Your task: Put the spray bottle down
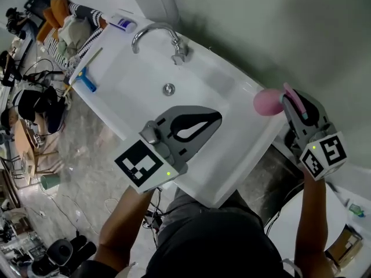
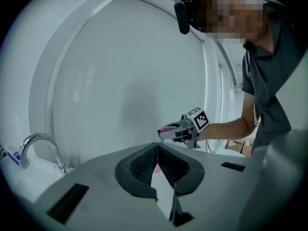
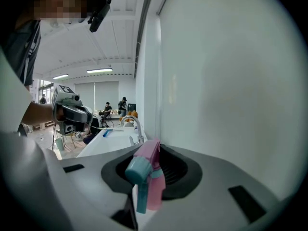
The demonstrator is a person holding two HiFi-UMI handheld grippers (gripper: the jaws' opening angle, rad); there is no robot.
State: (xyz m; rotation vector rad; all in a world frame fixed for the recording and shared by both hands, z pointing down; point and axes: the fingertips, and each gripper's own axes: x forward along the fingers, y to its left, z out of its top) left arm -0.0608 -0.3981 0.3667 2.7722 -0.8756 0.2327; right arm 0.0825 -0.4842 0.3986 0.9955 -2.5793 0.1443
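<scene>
Nearest to me, the left tool [image 1: 215, 118] is clenched with nothing between its jaws, and it hangs over the white sink [image 1: 232, 161]. At my right side, the right tool [image 1: 288, 99] grips the pink bottle [image 1: 265, 102] near its head with the teal trigger [image 3: 137, 177]. This bottle is over the sink's right end, close to the wall. Whether it touches the rim I cannot tell.

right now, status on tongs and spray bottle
Left tongs shut, empty, over the sink. Right tongs shut on the pink spray bottle, at the sink's corner by the wall. Corner otherwise bare.
</scene>
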